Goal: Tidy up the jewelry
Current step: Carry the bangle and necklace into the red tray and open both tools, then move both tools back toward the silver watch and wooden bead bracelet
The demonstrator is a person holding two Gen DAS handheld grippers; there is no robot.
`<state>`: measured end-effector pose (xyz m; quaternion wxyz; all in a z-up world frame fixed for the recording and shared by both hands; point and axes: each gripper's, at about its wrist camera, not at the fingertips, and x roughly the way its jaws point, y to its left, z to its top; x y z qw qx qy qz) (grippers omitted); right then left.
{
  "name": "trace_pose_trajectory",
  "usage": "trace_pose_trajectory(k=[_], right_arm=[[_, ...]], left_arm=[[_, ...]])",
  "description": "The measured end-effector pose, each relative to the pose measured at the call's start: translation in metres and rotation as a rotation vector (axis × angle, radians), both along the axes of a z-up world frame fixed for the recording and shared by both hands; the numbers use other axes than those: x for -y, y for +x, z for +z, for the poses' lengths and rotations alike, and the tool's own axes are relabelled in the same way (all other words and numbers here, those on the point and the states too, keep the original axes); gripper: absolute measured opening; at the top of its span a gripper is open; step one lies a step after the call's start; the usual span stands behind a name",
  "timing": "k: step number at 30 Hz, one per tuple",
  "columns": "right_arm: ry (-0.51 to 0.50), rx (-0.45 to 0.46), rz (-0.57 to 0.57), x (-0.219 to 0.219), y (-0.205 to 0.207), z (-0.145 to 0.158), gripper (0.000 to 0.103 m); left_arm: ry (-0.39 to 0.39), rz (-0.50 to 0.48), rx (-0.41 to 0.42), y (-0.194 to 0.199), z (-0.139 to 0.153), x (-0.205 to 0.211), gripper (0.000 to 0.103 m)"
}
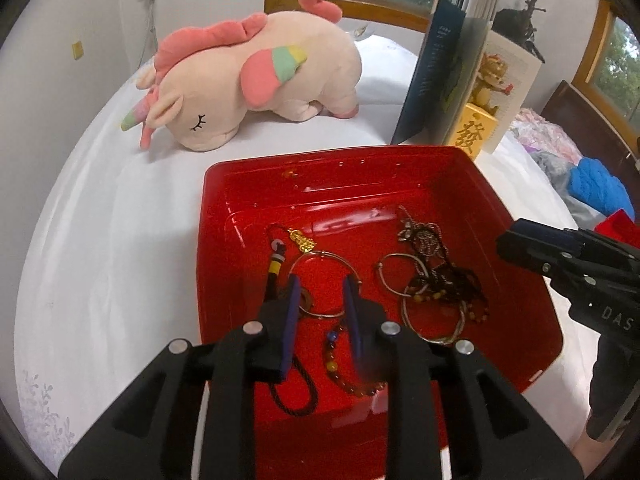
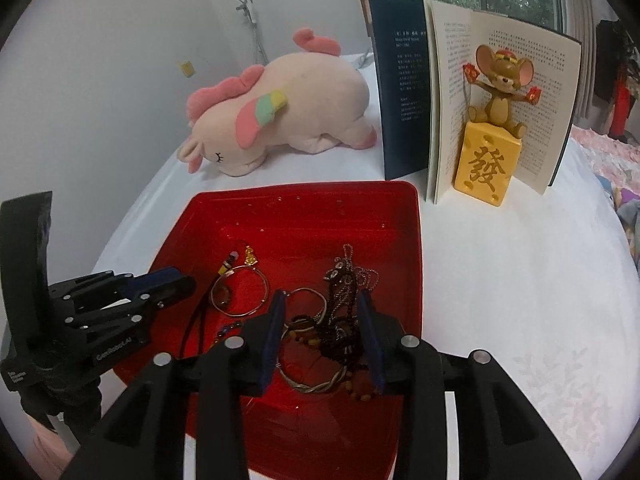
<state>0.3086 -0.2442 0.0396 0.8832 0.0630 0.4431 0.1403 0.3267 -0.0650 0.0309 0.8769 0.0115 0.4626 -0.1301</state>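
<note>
Both claws over the red tray (image 1: 520, 280) — left claw (image 1: 322, 308) part-open straddling a thin bangle (image 1: 324, 284), right claw (image 2: 322, 332) wider around the tangled chains (image 2: 340, 320), neither gripping.

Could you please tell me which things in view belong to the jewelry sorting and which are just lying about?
Job:
red tray
thin wire bangle
tangled chains and beads
left gripper
right gripper

Lying about:
plush unicorn
open book
mouse figurine

the left gripper (image 1: 322, 308) hides part of the thin bangle (image 1: 325, 285); the book's print (image 2: 532, 92) is too small to read.
</note>
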Motion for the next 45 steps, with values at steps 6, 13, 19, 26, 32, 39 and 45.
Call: trace_pose_trajectory(k=[6, 13, 19, 26, 32, 39, 45], right_arm=[[0.000, 0.010, -0.004, 0.000, -0.014, 0.007, 0.038], [-0.016, 0.023, -0.012, 0.001, -0.045, 0.011, 0.039], [-0.016, 0.047, 0.000, -0.001, -0.092, 0.011, 0.048], [0.011, 0.091, 0.029, -0.001, -0.145, 0.013, 0.050], [-0.001, 0.105, 0.055, -0.005, -0.179, 0.014, 0.053], [-0.045, 0.048, 0.141, -0.020, -0.219, -0.002, 0.055], [-0.086, -0.050, 0.228, -0.031, -0.251, -0.032, 0.055]], left_arm=[[0.008, 0.025, 0.041, -0.020, 0.012, -0.001, 0.034], [0.029, 0.037, 0.114, -0.067, 0.026, -0.005, 0.053], [0.031, 0.026, 0.176, -0.115, 0.038, -0.010, 0.069], [0.018, 0.003, 0.224, -0.163, 0.046, -0.017, 0.075], [-0.002, -0.005, 0.240, -0.191, 0.049, -0.024, 0.085], [-0.016, -0.013, 0.156, -0.211, 0.023, -0.037, 0.089], [-0.008, -0.053, 0.026, -0.211, -0.011, -0.036, 0.089]])
